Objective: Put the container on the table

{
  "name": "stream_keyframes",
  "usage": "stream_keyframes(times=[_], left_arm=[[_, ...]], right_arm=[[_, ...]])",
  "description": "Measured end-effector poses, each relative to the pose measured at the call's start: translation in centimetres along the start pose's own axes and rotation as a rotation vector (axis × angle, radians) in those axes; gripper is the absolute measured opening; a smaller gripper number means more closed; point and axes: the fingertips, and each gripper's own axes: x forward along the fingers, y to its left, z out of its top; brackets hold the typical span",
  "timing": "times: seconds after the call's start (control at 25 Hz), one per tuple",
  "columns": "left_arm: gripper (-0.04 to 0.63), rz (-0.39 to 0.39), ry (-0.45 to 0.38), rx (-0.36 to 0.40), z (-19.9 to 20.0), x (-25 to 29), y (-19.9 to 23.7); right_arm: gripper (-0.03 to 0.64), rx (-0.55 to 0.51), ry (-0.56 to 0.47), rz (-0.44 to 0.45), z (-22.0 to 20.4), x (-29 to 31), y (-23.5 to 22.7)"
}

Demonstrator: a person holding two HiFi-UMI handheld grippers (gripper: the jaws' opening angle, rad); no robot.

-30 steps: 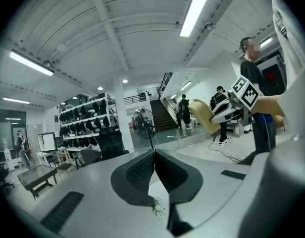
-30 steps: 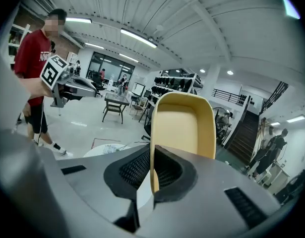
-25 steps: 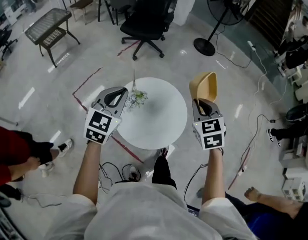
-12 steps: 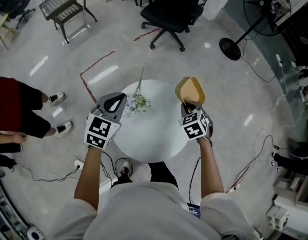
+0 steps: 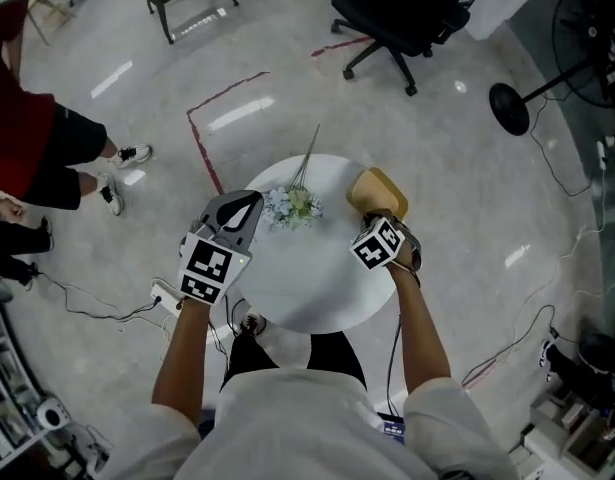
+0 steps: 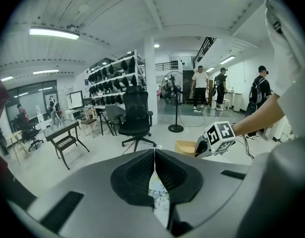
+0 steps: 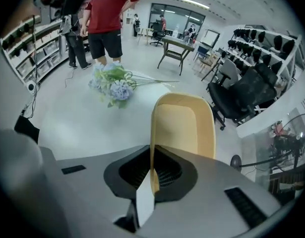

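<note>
Right gripper (image 5: 375, 215): fingers (image 7: 168, 171) clenched on the near wall of the yellow container (image 5: 379, 192). The wall runs edge-on between the pads.

- Change over the last second: the container was held high, out past the 3 o'clock side of the round white desk (image 5: 307, 268). It has since dropped steeply and swung inward, and now sits over the desk's 2 o'clock rim, mouth tipped away from the holder.
- Its far end reaches toward, maybe past, the rim. No view settles whether the base touches the top yet.
- Flowers (image 5: 292, 205) lie at 11 to 12 o'clock on the desk, apart from the container.
- Left gripper (image 5: 245, 206): also came down, now over the 9 o'clock edge just beside the flowers. Fingers (image 6: 137, 175) clenched tip to tip, nothing held.

Reading: carry is nearly over and the set-down is at hand. Judged need: level the container, bring it further in from the rim, then let go. Releasing this close to the edge risks a tip-off.
</note>
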Motion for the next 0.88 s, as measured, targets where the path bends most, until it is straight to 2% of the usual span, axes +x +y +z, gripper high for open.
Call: stream_keyframes(times=[0.12,0.2,0.4,0.48,0.6,0.8,0.88], left_arm=[[0.02,0.017,0.021,-0.01,-1.3,-0.7,0.2],[0.02,0.024,0.029,-0.014,-2.1,-1.1,0.4],[0.02,0.017,0.026,-0.008,-2.8,-2.6,0.7],[0.021,0.005,0.01,0.004,-2.2,-3.4,0.7],[0.02,-0.017,-0.032,0.024,-0.9,-4.7,0.6],[0.021,-0.071,-0.128,0.058,2.4,-8.0,0.0],[0.02,-0.096,-0.179,0.077,4.1,-9.4,-0.4]], right_arm=[[0.028,-0.028,0.007,0.022,0.8,1.0,0.9],[0.033,-0.009,0.01,0.052,1.2,1.7,1.6],[0.126,0.08,-0.012,0.097,2.1,1.1,2.3],[0.137,0.118,-0.035,0.091,2.4,-0.5,2.2],[0.133,0.2,-0.073,0.038,2.4,-3.8,1.6],[0.016,0.417,-0.214,-0.13,3.3,-13.7,0.3],[0.015,0.483,-0.272,-0.214,3.4,-18.3,0.2]])
